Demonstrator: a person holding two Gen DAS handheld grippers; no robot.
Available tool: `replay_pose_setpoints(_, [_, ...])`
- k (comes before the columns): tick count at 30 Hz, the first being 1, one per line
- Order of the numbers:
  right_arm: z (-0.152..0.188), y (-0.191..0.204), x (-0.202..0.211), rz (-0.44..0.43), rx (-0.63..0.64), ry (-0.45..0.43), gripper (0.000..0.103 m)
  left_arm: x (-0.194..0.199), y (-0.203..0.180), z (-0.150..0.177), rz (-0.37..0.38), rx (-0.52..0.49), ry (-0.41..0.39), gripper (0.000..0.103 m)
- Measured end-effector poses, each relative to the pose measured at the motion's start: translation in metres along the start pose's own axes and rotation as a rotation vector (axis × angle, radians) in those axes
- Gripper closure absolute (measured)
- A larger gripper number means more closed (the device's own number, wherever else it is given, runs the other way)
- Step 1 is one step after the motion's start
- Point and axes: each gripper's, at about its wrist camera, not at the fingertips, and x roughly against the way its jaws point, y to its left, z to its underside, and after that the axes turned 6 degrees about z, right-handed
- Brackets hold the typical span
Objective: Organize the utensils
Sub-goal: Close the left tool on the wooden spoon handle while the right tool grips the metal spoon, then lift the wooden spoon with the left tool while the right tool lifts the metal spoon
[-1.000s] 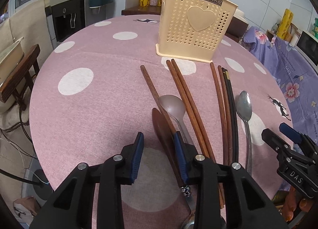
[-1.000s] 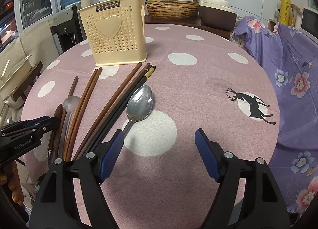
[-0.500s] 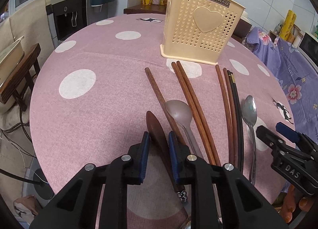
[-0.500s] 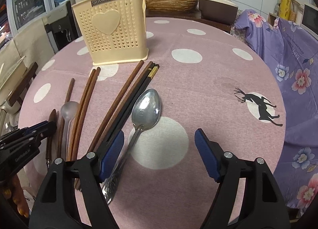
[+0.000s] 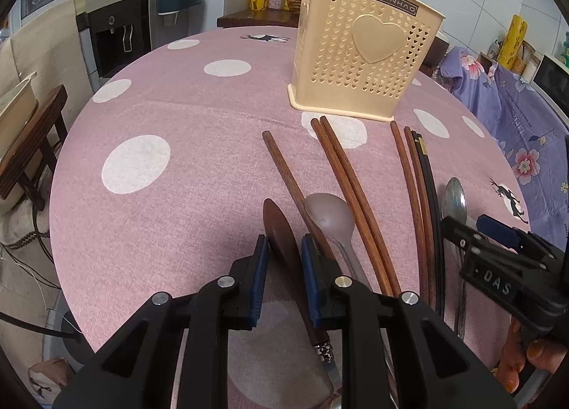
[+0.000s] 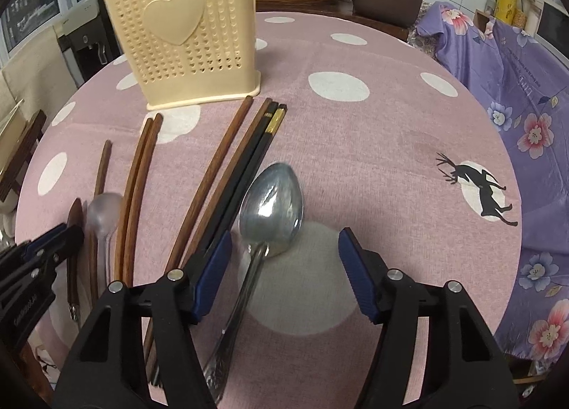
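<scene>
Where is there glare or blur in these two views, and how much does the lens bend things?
Right wrist view: the metal spoon shows bright glare in its bowl, and the plastic spoon looks soft. Left wrist view: sharp and evenly lit, with a faint shadow under the left gripper. Both views: fisheye curves the table edge, corners black.

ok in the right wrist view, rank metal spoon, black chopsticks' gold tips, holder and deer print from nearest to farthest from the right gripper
1. Metal spoon: between the right gripper's fingers.
2. Gold tips: ahead, slightly left.
3 and 4. Holder, far left, and deer print, far right: too close to call.
</scene>
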Motion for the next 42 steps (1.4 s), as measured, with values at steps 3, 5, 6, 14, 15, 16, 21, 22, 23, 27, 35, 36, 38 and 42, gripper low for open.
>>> replay_pose_setpoints(3, [-0.008,0.001,-0.005,0.009,-0.014,0.021,0.044,-0.001,0.001,-0.002,0.000,0.008,0.003,0.083])
replay_pose_setpoints(5, [-0.010,0.003,-0.006,0.012,-0.014,0.024,0.045,-0.003,0.001,-0.004,-0.005,0.011,0.002,0.083])
replay_pose_setpoints(6, [-0.011,0.003,-0.006,0.013,-0.016,0.025,0.045,-0.003,0.001,-0.004,-0.009,0.010,0.001,0.083])
replay_pose_setpoints(14, [-0.015,0.012,-0.006,0.007,0.003,0.031,0.064,-0.009,0.000,-0.011,-0.032,0.013,0.001,0.083])
replay_pose_setpoints(15, [-0.014,0.011,-0.006,0.005,0.000,0.029,0.064,-0.010,0.000,-0.011,-0.034,0.014,-0.002,0.083])
replay_pose_setpoints(16, [-0.014,0.011,-0.006,0.002,0.000,0.026,0.064,-0.010,0.000,-0.011,-0.037,0.015,-0.003,0.083])
replay_pose_setpoints(21, [-0.014,0.011,-0.005,-0.004,0.010,0.020,0.064,-0.011,-0.003,-0.011,-0.060,-0.001,-0.008,0.084])
replay_pose_setpoints(22, [-0.014,0.012,-0.005,-0.005,0.012,0.018,0.065,-0.011,-0.002,-0.011,-0.061,-0.001,-0.009,0.084])
replay_pose_setpoints(23, [-0.014,0.011,-0.006,-0.007,0.013,0.016,0.065,-0.011,-0.002,-0.012,-0.060,0.000,-0.008,0.084])
replay_pose_setpoints(27, [-0.015,0.009,-0.007,-0.028,0.012,0.011,0.065,-0.012,0.001,-0.015,-0.047,0.019,-0.009,0.085])
replay_pose_setpoints(35, [-0.022,0.000,0.008,-0.100,0.000,-0.061,0.065,0.013,0.002,-0.030,-0.015,0.022,-0.106,0.087])
replay_pose_setpoints(36, [-0.023,-0.001,0.014,-0.105,0.003,-0.078,0.065,0.019,0.002,-0.033,-0.006,0.022,-0.122,0.087])
replay_pose_setpoints(38, [-0.027,-0.005,0.026,-0.128,0.005,-0.109,0.065,0.032,0.000,-0.038,0.005,0.017,-0.154,0.087])
replay_pose_setpoints(42, [-0.035,-0.016,0.052,-0.158,0.002,-0.175,0.065,0.059,-0.001,-0.046,0.018,0.003,-0.223,0.087])
